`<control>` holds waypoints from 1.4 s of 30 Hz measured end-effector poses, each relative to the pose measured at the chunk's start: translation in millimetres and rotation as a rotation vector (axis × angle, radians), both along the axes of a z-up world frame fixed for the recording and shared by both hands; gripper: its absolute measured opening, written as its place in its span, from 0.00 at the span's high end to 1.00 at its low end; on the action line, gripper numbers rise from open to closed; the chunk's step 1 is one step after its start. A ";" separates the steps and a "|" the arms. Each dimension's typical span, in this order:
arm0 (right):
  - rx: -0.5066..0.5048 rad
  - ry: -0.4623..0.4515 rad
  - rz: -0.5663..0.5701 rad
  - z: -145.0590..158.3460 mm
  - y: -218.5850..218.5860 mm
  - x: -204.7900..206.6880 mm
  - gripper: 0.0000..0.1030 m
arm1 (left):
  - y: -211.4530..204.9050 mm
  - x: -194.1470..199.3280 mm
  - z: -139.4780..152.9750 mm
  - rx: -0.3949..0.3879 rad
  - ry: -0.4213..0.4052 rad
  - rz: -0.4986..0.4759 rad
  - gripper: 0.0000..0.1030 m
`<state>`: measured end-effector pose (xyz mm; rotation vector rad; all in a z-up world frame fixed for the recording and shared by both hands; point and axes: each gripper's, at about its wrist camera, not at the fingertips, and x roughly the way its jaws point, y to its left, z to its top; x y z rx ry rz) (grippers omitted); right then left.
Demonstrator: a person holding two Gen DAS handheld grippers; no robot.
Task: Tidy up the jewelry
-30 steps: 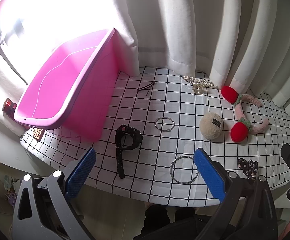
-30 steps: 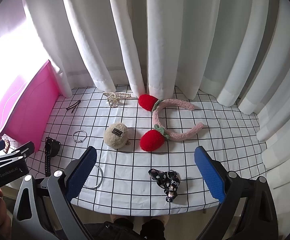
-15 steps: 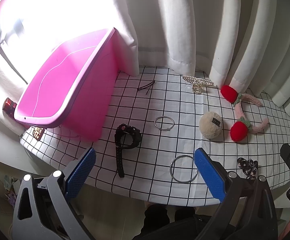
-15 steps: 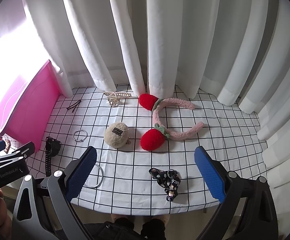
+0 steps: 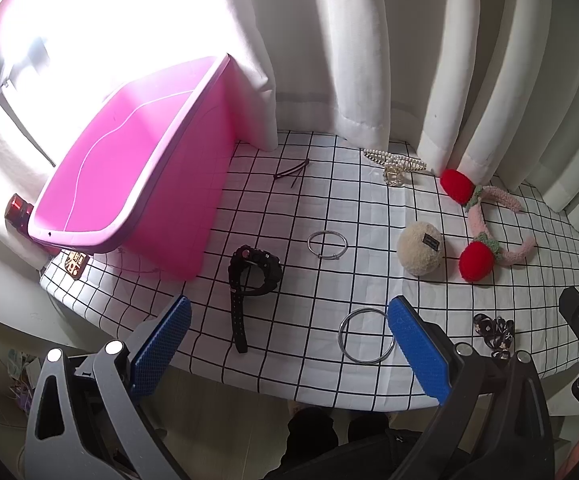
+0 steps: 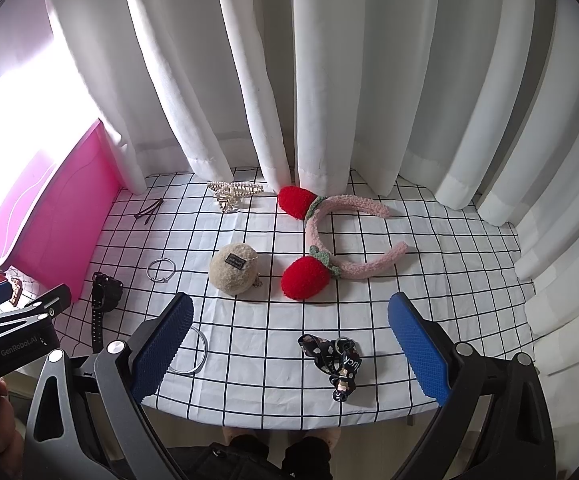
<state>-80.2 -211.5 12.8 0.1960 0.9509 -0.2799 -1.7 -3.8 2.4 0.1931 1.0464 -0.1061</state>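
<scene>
Nothing shifted: both claws point(image 5: 285, 344) point(image 6: 289, 344) empty, agape; 2 bangles point(image 5: 326, 244) point(image 5: 366, 337), 1 watch point(image 5: 249, 276).

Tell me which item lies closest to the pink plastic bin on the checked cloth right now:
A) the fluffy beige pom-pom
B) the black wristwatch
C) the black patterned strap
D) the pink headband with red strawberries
B: the black wristwatch lies just off the near corner of the pink plastic bin, while the pom-pom, headband and patterned strap all sit farther right across the cloth.
</scene>
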 end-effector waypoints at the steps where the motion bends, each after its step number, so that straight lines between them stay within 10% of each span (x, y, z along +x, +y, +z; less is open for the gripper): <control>1: 0.001 0.000 0.000 -0.2 -0.4 -0.7 0.09 | -0.2 -0.5 -0.6 -0.001 0.002 0.000 0.06; 42: 0.086 0.198 -0.008 -169.8 -58.5 -22.6 0.09 | -55.1 -23.3 -159.0 -0.083 0.135 -0.143 0.06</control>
